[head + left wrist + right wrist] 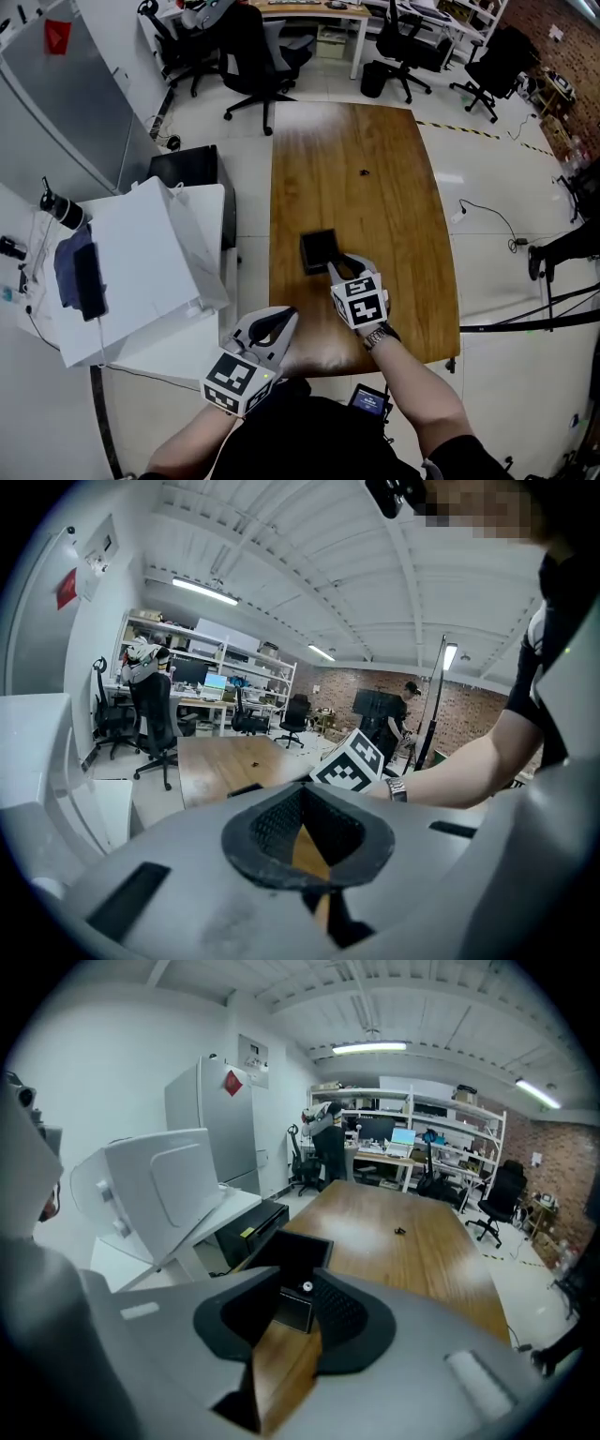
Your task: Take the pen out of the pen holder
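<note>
A black square pen holder point(317, 249) stands on the wooden table point(375, 187), towards its near left part. In the right gripper view the holder point(292, 1255) sits just past my jaws, and the white end of a pen point(307, 1286) shows between them. My right gripper point(339, 266) point(298, 1288) hovers at the holder's near side, open by a narrow gap around the pen's end. My left gripper point(286, 317) point(302, 794) hangs over the table's near left corner, shut with nothing in it. Its view also shows the right gripper's marker cube point(349, 761).
A small dark object point(364, 172) point(399, 1232) lies on the far half of the table. A white boxy unit point(141, 262) and a black cabinet point(183, 169) stand left of the table. Office chairs point(258, 56) and desks fill the back of the room.
</note>
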Motion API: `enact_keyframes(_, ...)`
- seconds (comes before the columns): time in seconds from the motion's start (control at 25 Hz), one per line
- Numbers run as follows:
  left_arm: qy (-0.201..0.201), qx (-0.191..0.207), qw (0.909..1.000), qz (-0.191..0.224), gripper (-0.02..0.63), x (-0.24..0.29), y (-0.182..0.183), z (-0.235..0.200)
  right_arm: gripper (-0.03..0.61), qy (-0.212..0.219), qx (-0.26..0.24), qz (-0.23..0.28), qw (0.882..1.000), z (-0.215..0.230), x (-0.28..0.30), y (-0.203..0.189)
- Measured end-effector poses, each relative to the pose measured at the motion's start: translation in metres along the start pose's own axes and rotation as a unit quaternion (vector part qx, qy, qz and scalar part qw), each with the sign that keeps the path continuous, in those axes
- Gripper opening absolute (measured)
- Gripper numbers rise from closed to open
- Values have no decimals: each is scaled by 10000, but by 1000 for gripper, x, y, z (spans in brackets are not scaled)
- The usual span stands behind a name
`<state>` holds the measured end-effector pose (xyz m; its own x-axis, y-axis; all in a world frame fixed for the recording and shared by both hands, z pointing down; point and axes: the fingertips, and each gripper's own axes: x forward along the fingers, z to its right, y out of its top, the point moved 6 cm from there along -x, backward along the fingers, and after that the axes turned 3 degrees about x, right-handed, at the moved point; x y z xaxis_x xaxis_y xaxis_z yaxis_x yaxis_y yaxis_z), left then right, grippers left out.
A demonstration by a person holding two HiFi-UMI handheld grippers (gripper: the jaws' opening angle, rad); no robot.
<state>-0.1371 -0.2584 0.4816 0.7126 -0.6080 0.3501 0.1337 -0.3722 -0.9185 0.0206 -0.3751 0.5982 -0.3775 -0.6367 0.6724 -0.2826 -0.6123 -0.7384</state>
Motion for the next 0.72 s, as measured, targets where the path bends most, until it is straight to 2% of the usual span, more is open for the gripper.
enact_keyframes(0.16, 37, -42, 10000, -52, 5, 0, -2, -14, 105, -94, 60, -181, 9998, 5, 14, -6)
enact_keyframes(0.28, 24, -64, 10000, -62, 5, 1, -3, -19, 64, -164, 23, -259, 9995, 6, 20, -5)
enact_keyframes(0.36, 7, -63, 10000, -54, 5, 2, -3, -20, 61, -179, 10, -260, 9995, 7, 20, -3)
enact_keyframes(0.72, -13, 36, 9999, 134, 5, -5, 7, -3, 60, -220, 10, 351, 9991, -1, -30, 19)
